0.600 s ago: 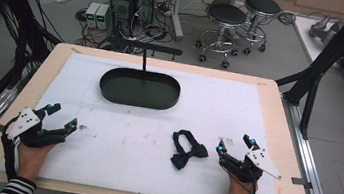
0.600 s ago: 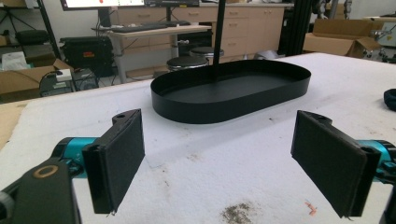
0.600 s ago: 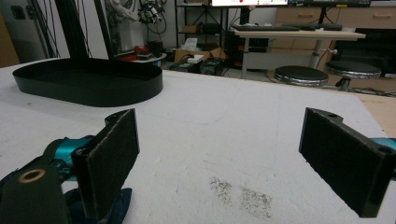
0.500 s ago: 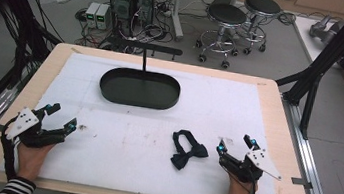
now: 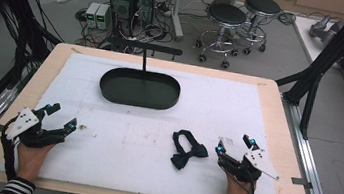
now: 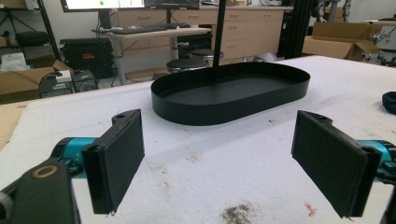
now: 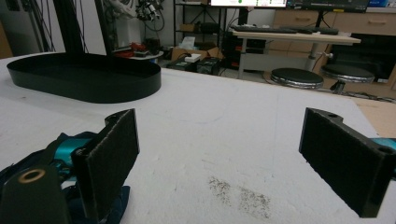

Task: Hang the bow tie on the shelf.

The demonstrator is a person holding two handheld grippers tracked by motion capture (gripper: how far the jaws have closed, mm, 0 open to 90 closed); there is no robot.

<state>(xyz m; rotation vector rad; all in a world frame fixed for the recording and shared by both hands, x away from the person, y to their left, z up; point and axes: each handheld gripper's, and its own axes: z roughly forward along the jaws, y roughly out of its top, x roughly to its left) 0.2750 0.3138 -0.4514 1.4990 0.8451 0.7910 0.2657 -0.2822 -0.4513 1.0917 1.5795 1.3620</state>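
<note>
Your right gripper [image 5: 234,149], jaws wide and empty, sits just beside the bow tie [image 5: 186,151]; center it before closing.

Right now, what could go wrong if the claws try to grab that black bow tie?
1. The bow tie lies flat and floppy on the white mat, so the open right gripper beside it might pinch only its strap.
2. The tray sits far across the table, and the post standing in it could snag the tie.
</note>
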